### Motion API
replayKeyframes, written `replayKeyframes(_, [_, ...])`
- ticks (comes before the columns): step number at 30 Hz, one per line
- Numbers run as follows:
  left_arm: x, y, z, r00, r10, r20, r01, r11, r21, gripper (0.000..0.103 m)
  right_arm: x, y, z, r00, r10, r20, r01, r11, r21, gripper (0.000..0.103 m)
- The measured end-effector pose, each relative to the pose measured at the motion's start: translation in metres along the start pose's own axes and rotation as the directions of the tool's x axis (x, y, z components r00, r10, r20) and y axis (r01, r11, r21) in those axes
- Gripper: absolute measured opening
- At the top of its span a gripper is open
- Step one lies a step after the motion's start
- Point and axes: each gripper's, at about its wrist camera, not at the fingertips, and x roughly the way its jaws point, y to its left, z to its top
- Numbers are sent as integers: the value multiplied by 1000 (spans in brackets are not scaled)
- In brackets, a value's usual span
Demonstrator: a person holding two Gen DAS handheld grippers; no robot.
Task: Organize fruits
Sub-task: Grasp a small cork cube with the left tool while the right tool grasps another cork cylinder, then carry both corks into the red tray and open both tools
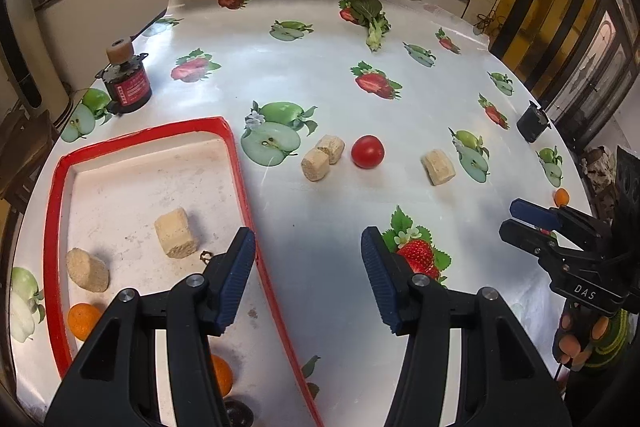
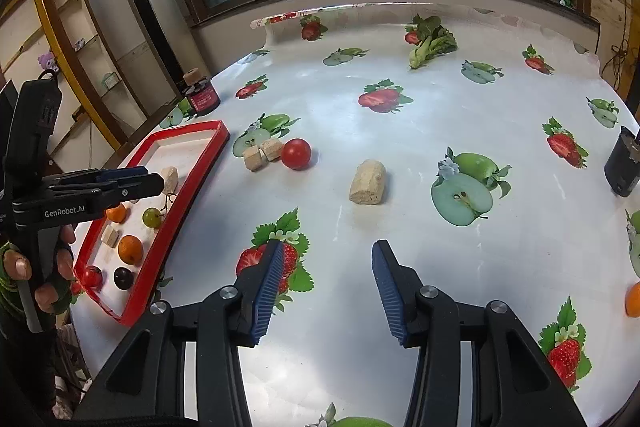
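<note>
A red-rimmed white tray (image 1: 236,163) (image 2: 188,183) lies at the table's left and holds small oranges (image 1: 82,319) (image 2: 130,249), a green grape (image 2: 152,217), a dark grape (image 2: 123,277), a small tomato (image 2: 93,275) and beige blocks (image 1: 176,233). A red tomato (image 1: 367,151) (image 2: 296,153) sits on the table beside two beige blocks (image 1: 323,157) (image 2: 262,153). Another beige block (image 1: 438,167) (image 2: 368,183) lies alone. A small orange (image 1: 562,196) (image 2: 634,301) sits at the right edge. My left gripper (image 1: 308,259) (image 2: 154,179) is open over the tray's right rim. My right gripper (image 2: 328,267) (image 1: 508,217) is open and empty above the table.
A dark jar with a cork lid (image 1: 128,83) (image 2: 202,95) stands behind the tray. A leafy green vegetable (image 1: 372,19) (image 2: 432,43) lies at the far side. A black cup (image 1: 532,125) (image 2: 624,163) stands at the right edge. The tablecloth (image 1: 312,75) has printed fruit.
</note>
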Motion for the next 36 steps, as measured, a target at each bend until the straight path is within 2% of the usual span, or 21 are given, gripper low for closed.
replayKeyframes(12, [42, -7, 23, 998, -44, -56, 45, 999, 23, 53, 29, -13, 15, 999, -14, -29, 14, 1000, 15, 48])
replayKeyframes(24, [91, -13, 41, 995, 10, -97, 0, 995, 104, 53, 79, -24, 34, 996, -35, -83, 37, 999, 27, 48])
replayKeyframes(29, [105, -11, 46, 993, -13, -119, 25, 994, 103, 53, 96, -25, 38, 995, -28, -100, 30, 999, 23, 47])
replayKeyframes(30, [106, -12, 46, 993, -16, -118, 29, 994, 106, 50, 96, -25, 39, 995, -32, -91, 34, 999, 15, 47])
replayKeyframes(31, [108, -11, 45, 993, -19, -120, 32, 994, 108, 39, 98, -24, 39, 995, -38, -90, 39, 999, 11, 46])
replayKeyframes(32, [110, -11, 45, 992, -24, -126, 38, 993, 108, 34, 98, -24, 40, 996, -39, -86, 40, 999, 10, 46])
replayKeyframes(33, [109, -10, 46, 993, -24, -113, 36, 993, 112, 26, 98, -25, 41, 995, -43, -85, 44, 999, 11, 42])
replayKeyframes(34, [109, -9, 46, 992, -36, -118, 48, 993, 107, 22, 99, -26, 42, 995, -52, -85, 53, 999, 8, 31])
replayKeyframes(36, [108, -7, 46, 993, -44, -112, 56, 993, 107, 22, 99, -27, 41, 995, -48, -82, 49, 999, 9, 30])
